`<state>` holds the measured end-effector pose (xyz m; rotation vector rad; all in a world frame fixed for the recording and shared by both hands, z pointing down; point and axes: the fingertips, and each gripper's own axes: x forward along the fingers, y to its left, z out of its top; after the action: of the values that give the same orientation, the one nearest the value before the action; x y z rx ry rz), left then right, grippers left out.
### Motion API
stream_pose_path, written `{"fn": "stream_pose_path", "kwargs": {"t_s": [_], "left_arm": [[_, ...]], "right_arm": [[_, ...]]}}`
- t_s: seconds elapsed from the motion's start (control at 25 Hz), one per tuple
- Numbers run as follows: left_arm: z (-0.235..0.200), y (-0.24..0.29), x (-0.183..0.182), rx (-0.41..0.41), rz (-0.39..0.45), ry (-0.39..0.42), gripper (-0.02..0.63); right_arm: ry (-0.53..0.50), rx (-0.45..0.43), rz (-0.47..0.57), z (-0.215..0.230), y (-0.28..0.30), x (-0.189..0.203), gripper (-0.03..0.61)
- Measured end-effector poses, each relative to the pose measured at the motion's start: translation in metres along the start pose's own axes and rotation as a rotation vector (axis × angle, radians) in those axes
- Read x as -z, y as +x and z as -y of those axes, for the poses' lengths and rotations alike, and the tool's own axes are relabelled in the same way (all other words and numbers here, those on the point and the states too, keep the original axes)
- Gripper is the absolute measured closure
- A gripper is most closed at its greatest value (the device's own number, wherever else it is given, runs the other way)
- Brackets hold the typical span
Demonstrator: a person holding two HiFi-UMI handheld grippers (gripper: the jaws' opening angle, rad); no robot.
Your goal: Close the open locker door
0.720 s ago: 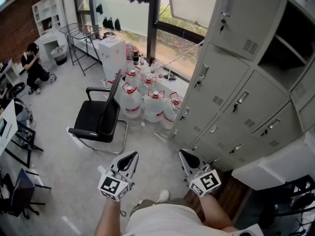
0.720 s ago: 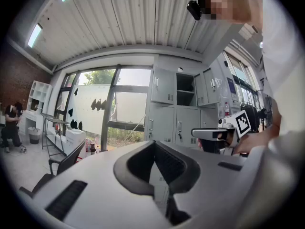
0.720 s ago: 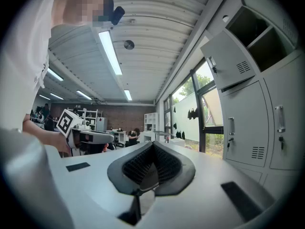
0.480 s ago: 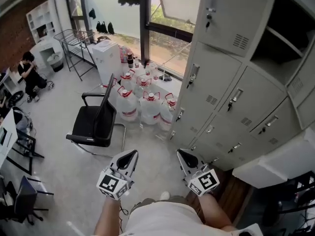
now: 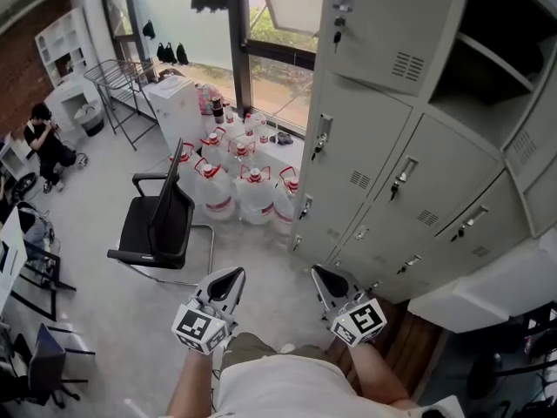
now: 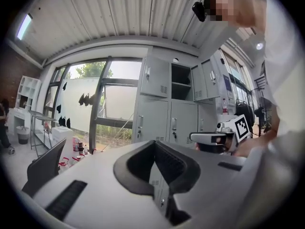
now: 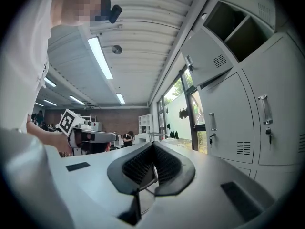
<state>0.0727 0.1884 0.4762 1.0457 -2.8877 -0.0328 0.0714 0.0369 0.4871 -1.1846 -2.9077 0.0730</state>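
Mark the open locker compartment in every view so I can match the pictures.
Head view: open compartment sits at the upper right, in the top locker row.
Left gripper view: it is just right of centre, in the upper half.
Right gripper view: it is at the top right.
Shared landmark: the vented door immediately left of the opening, seen in all three views.

Head camera looks steeply down; all views share lockers (image 5: 374, 138).
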Motion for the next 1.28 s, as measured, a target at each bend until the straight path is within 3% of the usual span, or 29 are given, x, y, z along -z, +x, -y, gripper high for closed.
{"fn": "stream_pose_path", "kwargs": {"t_s": [0.36,0.92,1.08,1.28], "left_arm": [[-0.053,0.07,0.006,0.088,0.009,-0.018,0.614],[-0.189,0.202,-0.013,0.373,-0.012,-0.005,0.614],[-0.201,0.232,-0.012,0.468,-0.022,0.004,0.614],[-0.182,0.269,-0.013,0.597,-0.037,0.008,0.614]], "right_arm": [[-0.013,0.074,-0.026,0.051,0.051,0.009,0.57],[0.008,0.32,-0.012,0.134,0.191,-0.002,0.569],[-0.018,0.414,-0.003,0.153,0.198,-0.01,0.569],[-0.037,0.548,0.013,0.176,0.177,-0.02,0.569]]}}
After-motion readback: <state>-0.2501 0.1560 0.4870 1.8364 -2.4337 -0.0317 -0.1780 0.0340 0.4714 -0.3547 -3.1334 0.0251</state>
